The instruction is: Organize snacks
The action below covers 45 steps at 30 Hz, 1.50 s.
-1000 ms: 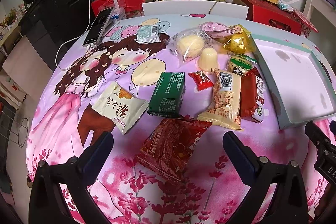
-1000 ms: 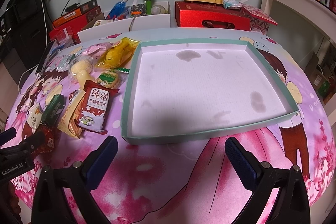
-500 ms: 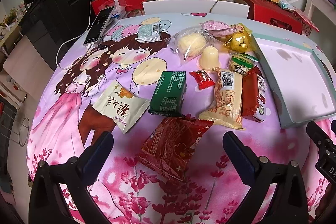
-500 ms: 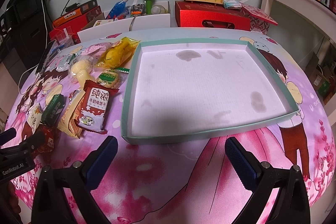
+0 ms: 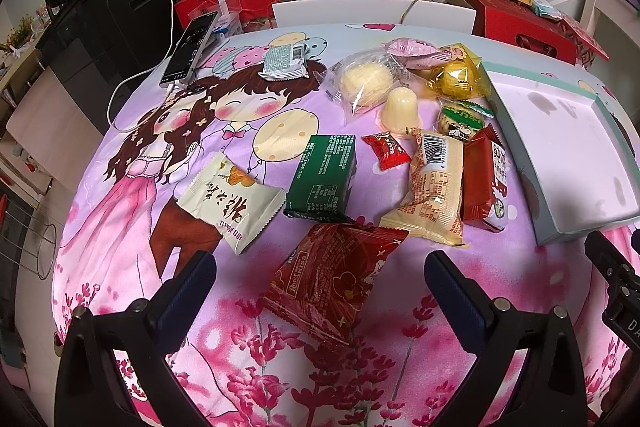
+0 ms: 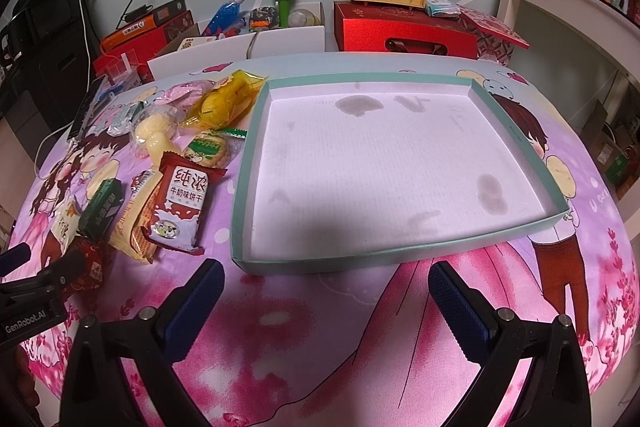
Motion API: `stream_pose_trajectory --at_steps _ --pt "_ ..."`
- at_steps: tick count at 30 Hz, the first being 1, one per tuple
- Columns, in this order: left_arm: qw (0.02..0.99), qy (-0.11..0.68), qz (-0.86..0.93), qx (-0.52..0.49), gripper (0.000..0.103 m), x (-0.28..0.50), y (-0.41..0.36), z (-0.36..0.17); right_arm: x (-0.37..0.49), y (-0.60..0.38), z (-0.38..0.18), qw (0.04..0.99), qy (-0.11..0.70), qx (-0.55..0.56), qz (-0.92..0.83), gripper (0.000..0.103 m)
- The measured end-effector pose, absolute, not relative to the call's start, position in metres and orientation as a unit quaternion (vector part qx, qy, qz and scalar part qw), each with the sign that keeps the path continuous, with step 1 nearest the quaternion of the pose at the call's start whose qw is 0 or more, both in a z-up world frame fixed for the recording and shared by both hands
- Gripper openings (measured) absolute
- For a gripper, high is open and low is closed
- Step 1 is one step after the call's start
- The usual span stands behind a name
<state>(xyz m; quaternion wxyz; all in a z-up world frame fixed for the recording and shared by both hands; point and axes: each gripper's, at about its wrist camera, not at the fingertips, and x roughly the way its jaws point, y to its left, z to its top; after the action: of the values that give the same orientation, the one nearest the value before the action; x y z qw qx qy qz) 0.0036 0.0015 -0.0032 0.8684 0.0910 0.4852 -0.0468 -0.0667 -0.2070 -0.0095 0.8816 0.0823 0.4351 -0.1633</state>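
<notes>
Crinkled red foil marks the nearest snack, the red pack (image 5: 332,279), lying on the counter (image 5: 120,207) between the spread fingers of the left claw (image 5: 320,275), which holds nothing. The right claw (image 6: 326,285) is spread and empty too, facing the near wall of the bare tray (image 6: 400,255). The other snacks lie in a cluster left of the tray, the biscuit pack (image 6: 180,207) closest to it. To do this well, I would lower the left claw straight over the red pack, pinch across its short width near the middle, lift it clear of the green box (image 5: 324,179) touching its far edge, then carry it over the tray wall. Against the earlier frames, almost nothing differs: the left view has crept slightly closer to the red pack, and no snack has moved.
</notes>
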Motion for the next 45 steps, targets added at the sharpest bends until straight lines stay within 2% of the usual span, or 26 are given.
stream_pose_trajectory --at_steps 23,38,41,45 --pt "0.868 0.487 -0.049 0.090 0.103 0.005 0.002 -0.003 -0.067 -0.207 -0.009 0.882 0.436 0.080 -0.159 0.103" --pt "0.859 0.511 -0.043 0.012 0.103 0.058 0.037 0.014 -0.004 -0.174 0.024 0.898 0.424 0.097 -0.065 0.103" --pt "0.851 0.523 -0.040 0.008 0.103 0.068 0.038 0.010 0.009 -0.165 0.019 0.894 0.435 0.096 -0.047 0.099" --pt "0.842 0.537 -0.041 -0.002 0.103 0.084 0.037 0.002 0.027 -0.163 0.005 0.879 0.463 0.114 -0.031 0.088"
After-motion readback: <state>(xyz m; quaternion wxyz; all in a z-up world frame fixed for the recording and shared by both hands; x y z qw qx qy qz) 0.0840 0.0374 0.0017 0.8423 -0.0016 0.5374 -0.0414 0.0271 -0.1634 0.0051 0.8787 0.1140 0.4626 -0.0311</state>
